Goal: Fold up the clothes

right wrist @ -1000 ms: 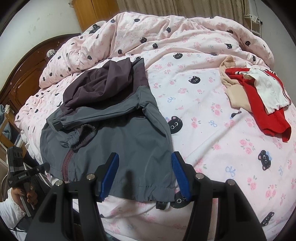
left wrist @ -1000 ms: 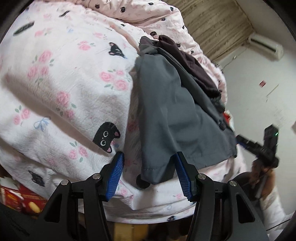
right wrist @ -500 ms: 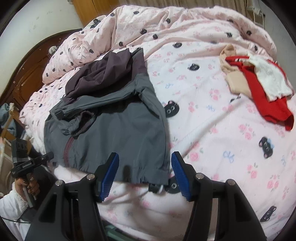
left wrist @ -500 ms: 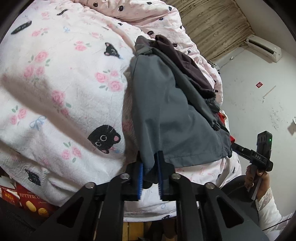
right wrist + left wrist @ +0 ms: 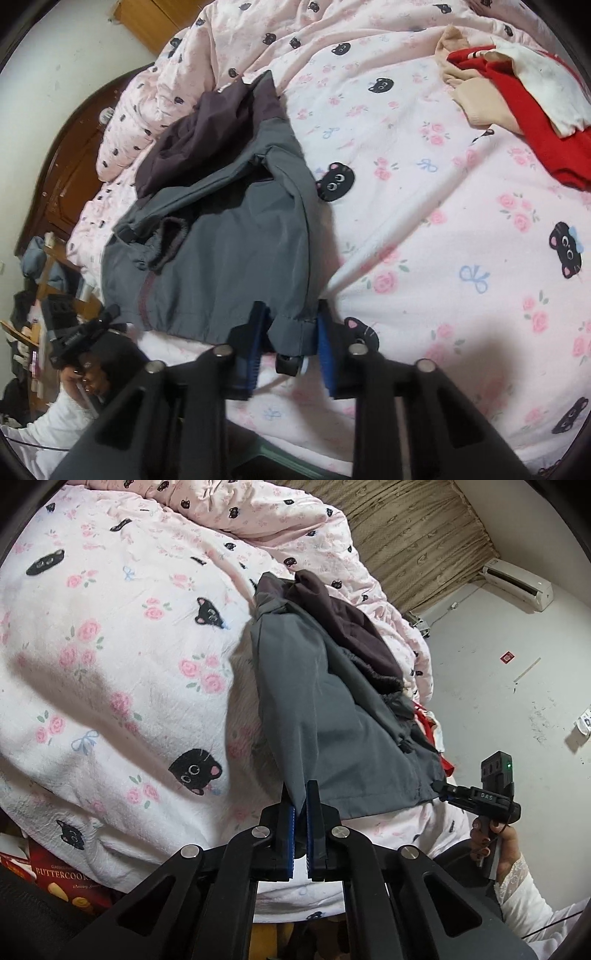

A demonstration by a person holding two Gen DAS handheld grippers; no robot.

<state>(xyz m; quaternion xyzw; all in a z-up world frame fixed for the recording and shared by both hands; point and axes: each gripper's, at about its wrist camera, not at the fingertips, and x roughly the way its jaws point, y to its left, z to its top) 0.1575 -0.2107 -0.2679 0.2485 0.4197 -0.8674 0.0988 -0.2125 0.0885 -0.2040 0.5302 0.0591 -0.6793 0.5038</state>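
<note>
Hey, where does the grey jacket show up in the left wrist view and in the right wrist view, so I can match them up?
Left wrist: grey jacket runs centre to right, its near corner pinched in the left gripper.
Right wrist: grey jacket lies left of centre, its hem corner between the right gripper fingers.
Shared landmark: pink cat-print bedspread.

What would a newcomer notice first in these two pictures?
The grey jacket lies spread near the bed's edge, on a pink cat-print bedsheet. The left gripper is shut on one hem corner; the right gripper has just been closing around the other. Red clothes lie heaped further back.
</note>
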